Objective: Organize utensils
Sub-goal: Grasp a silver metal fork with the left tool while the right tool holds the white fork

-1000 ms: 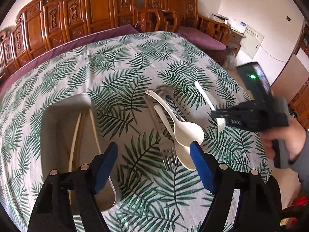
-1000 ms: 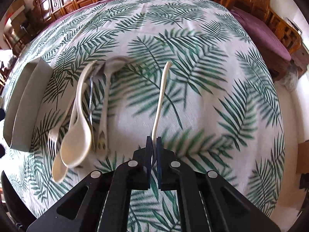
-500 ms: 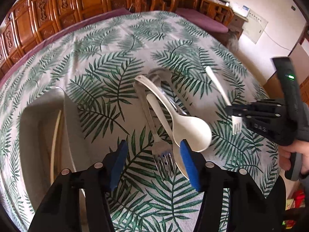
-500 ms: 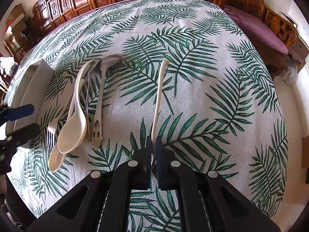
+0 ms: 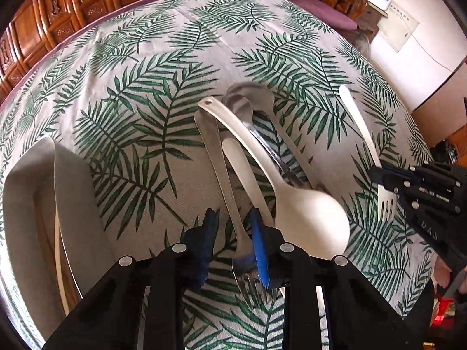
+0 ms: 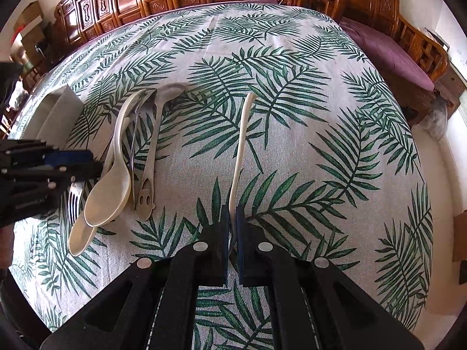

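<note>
A pile of utensils lies on the leaf-print tablecloth: a large cream spoon [image 5: 309,218], a second cream spoon [image 6: 80,234] under it, a metal fork [image 5: 216,157], and a metal spoon [image 5: 242,102]. My left gripper [image 5: 233,245] points down over the metal fork's neck and its jaws are closing. The fork sits between the blue pads, with a gap still showing on the left side. My right gripper [image 6: 232,233] is shut on a white plastic fork [image 6: 242,145], gripped near its tines. The handle points away across the table.
A grey tray [image 5: 73,189] holding chopsticks [image 5: 58,248] stands left of the pile. A beige cut-out utensil [image 6: 149,175] lies at the pile's right side. Carved wooden chairs ring the far edge of the table. A hand [image 5: 443,274] holds the right gripper.
My left gripper came down and forward onto the pile, its jaws narrowing from wide apart to close around the metal fork. The right gripper kept its hold on the white fork and barely moved.
</note>
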Demonstrator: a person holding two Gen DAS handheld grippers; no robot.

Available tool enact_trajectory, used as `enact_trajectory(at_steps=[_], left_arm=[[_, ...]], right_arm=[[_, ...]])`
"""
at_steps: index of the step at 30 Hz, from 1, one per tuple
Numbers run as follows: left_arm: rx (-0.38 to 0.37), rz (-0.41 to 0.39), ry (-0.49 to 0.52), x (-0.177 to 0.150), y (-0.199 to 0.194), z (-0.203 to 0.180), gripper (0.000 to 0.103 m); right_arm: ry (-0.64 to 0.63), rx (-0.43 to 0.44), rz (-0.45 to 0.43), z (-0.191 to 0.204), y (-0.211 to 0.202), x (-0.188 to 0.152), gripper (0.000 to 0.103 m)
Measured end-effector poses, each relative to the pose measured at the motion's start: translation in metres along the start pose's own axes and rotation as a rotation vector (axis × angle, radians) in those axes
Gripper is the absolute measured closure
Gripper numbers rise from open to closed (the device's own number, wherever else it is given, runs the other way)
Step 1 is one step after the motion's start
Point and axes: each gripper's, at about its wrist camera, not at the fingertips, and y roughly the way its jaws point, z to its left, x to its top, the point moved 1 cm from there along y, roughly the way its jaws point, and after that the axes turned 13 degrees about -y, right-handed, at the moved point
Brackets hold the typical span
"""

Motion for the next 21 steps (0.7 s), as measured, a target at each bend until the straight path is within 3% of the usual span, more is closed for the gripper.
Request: enact_trajectory(at_steps=[3, 5, 8, 13, 21], left_arm=[[0.016, -0.006, 0.012, 0.0, 0.0, -0.002, 0.081], [0.022, -0.009, 0.028, -0.002, -0.001, -0.003, 0.092], [0.028, -0.008, 0.014, -0.002, -0.003, 0.003, 0.096], [0.006, -0.024, -0.017, -0.008, -0.015, 0.016, 0.097], [-0.012, -0.118, -0.029, -0.011, -0.055, 0.022, 0.097]], right_arm=[[-0.002, -0.001, -0.002, 0.0, 0.0, 0.0, 0.097], [-0.006, -0.001, -0.003, 0.0, 0.0, -0.001, 0.097], [-0.006, -0.004, -0.001, 0.0, 0.0, 0.0, 0.097], [-0.001, 0.001, 0.014, 0.002, -0.001, 0.0, 0.098], [0.02, 0.007, -0.012, 0.008, -0.023, -0.008, 0.098]])
